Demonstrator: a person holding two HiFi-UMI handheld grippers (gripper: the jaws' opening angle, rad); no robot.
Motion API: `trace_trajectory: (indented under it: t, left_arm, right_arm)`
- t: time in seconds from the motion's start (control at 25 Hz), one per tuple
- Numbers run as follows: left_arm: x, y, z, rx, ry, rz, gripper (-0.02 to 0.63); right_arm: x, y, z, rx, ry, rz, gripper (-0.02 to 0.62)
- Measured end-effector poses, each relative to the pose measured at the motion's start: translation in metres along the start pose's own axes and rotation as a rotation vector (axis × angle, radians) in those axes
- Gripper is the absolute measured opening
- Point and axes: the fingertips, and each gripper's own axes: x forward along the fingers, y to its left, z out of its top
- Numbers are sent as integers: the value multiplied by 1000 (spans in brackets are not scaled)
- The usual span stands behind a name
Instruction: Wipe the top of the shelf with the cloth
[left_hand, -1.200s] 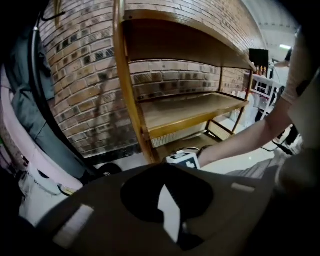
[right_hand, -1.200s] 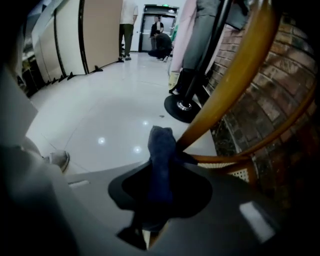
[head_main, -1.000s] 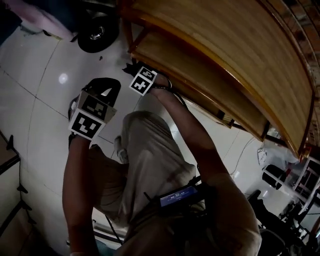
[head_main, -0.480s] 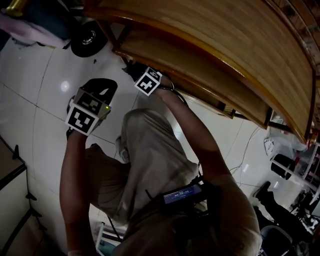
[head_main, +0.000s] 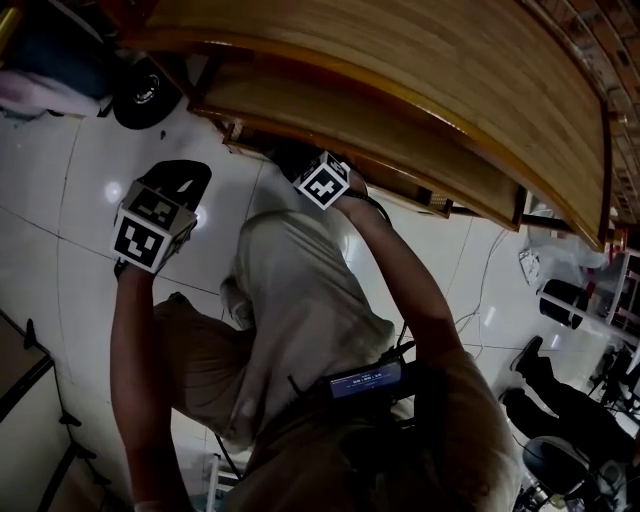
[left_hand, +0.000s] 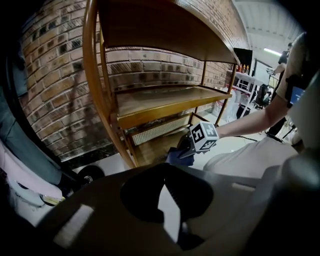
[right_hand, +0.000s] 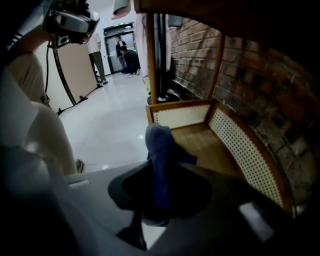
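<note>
right tongs clamp cloth | head view: cloth hidden | left tongs apart

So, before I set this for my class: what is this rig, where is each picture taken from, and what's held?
No robot: a person holds a two-jaw gripper in each hand. One picture comes from a head camera looking down; the other two cameras ride on the grippers. The right gripper has its jaws shut on a blue cloth, by the lowest board of a wooden shelf against a brick wall. The left gripper is open and empty over the white floor.
</note>
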Motion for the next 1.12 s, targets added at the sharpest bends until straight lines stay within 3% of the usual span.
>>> trace_trajectory:
  t: [0.32,0.68,1.12]
  left_arm:
    - [3,-27,11,19,4,-62,5]
    - [9,-28,19,37,16,-56,5]
    - [20,-33,38,66,-2,-72,5]
  right_arm:
    - [-47,-23,-78,68,43,-73,86]
    - [-92,-44,-156,135,100,-143,84]
    - [-165,-78,-279,177,249,-318,84]
